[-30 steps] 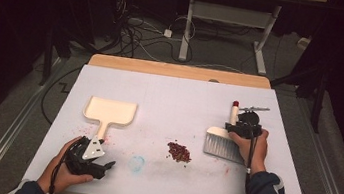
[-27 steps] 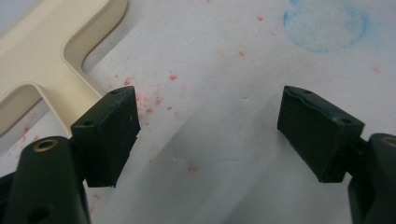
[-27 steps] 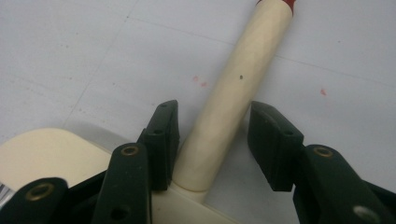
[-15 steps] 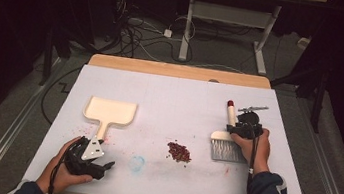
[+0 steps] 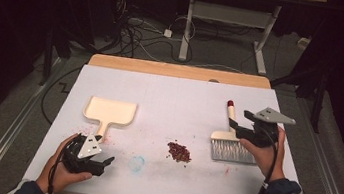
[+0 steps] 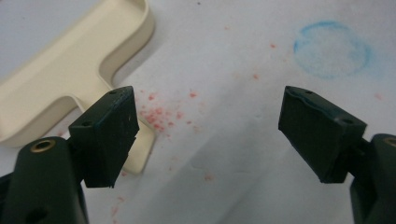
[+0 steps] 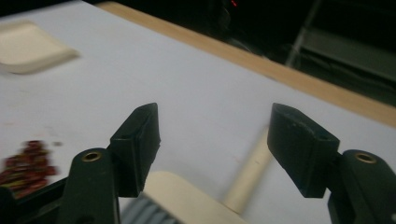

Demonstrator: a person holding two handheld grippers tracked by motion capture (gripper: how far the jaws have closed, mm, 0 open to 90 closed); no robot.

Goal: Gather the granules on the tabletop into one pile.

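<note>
A cream brush [image 5: 228, 134] with grey bristles and a red-tipped handle lies flat at the right of the white table [image 5: 175, 92]. My right gripper [image 5: 243, 122] hovers just above its handle. Its jaws have just been opening and stand apart with nothing between them. In the right gripper view the brush [image 7: 247, 175] lies below the right gripper [image 7: 215, 126]. A small pile of red bits [image 5: 179, 152] sits mid-table. The cream dustpan [image 5: 110, 111] rests at the left. My left gripper [image 5: 105, 162] stands open near the front edge, beside the dustpan's handle [image 6: 145, 151].
A faint blue ring [image 5: 137, 163] and pink specks [image 6: 159, 116] mark the table near the left gripper [image 6: 208, 112]. A wooden strip [image 5: 178, 71] runs along the far edge. Beyond it are cables and desk legs [image 5: 187, 28] on the floor.
The right gripper has let go of the brush handle, opened and lifted off it. The brush handle has swung slightly left and now lies free. The left hand has kept still.
</note>
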